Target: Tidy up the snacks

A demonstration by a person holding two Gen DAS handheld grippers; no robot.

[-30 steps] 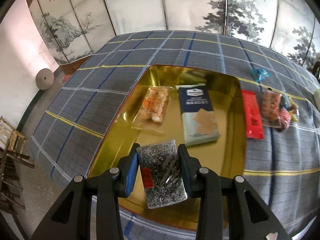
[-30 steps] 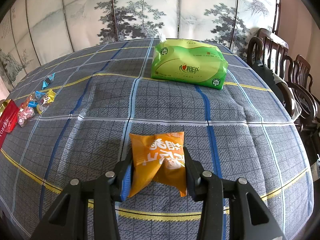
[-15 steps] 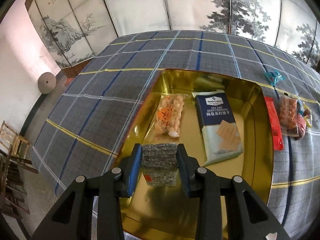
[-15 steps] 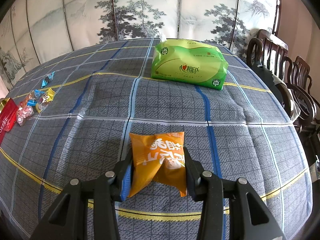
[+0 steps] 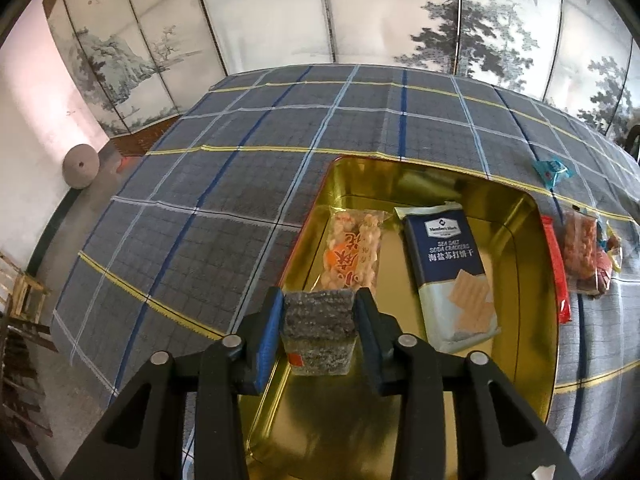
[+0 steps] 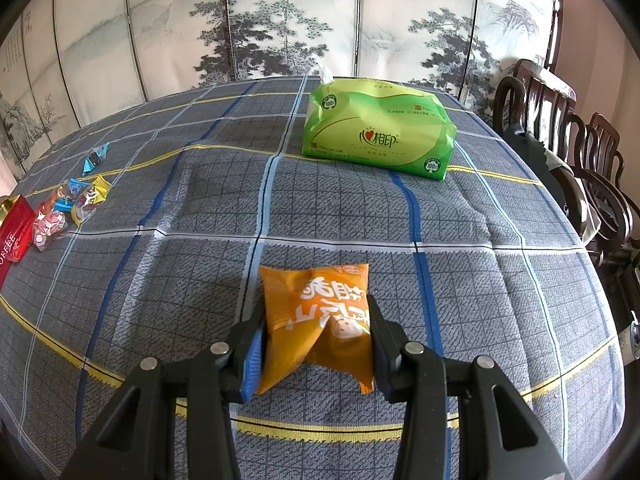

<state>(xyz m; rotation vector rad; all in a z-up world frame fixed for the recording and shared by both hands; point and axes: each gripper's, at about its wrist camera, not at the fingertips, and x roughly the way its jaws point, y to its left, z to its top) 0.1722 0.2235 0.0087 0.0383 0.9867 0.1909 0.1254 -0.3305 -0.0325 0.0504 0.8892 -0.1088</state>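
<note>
A gold tin (image 5: 532, 208) lies on the plaid tablecloth, holding a clear packet of pale snacks (image 5: 352, 252) and a navy cracker pack (image 5: 448, 264). My left gripper (image 5: 318, 300) hangs over the tin's near left part. A dark speckled packet (image 5: 320, 332) stands between its blue pads. The jaws are opening, and both pads still touch the packet's sides. In the right wrist view, my right gripper (image 6: 316, 308) is shut on an orange snack packet (image 6: 320, 320) that rests on the cloth.
A red stick pack (image 5: 556, 272), a bag of sweets (image 5: 584, 248) and a blue candy (image 5: 552, 170) lie right of the tin. A green tissue pack (image 6: 376, 132) sits at the far side. Wooden chairs (image 6: 580, 160) line the table's right edge. A painted screen stands behind.
My left gripper carried the dark packet leftward over the tin, and the packet now stands end-on. Its jaws are wider than half a second ago. The right gripper and orange packet kept still.
</note>
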